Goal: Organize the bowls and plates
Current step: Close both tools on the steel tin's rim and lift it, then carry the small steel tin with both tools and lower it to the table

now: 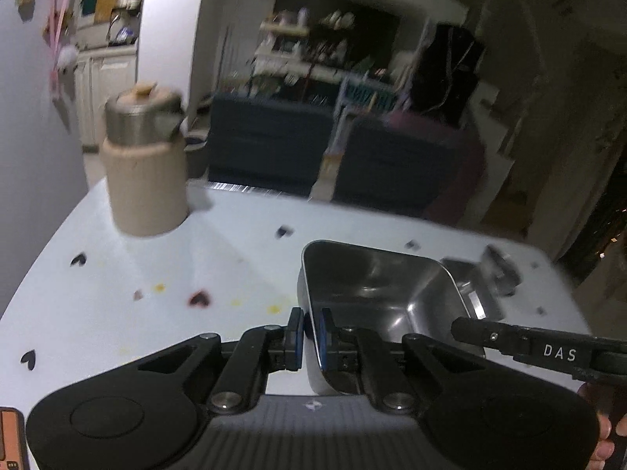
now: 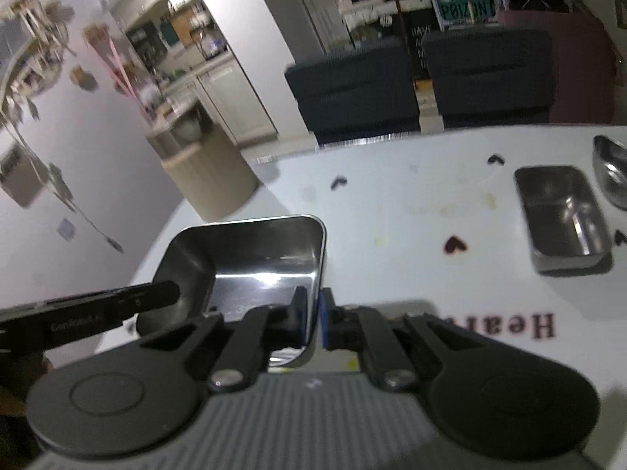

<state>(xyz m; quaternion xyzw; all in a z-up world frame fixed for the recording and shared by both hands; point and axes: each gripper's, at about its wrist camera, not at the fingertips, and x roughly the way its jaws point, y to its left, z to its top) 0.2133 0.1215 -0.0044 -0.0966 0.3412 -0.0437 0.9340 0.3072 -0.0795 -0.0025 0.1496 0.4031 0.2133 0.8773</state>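
Steel tray, rectangular and shiny, sits at the lower centre of the left wrist view, held by both grippers at once. At the bottom centre of that frame the left gripper is clamped on the tray's left wall, one blue pad outside, one inside. In the right wrist view the right gripper pinches the tray's right wall the same way, at the centre of the frame. Each gripper's finger shows in the other's view, reaching over the tray from the side. Below lies a white table printed with small hearts. A smaller steel tray rests at middle right, with a round steel bowl just beyond it. A beige canister stands at upper left of the left view.
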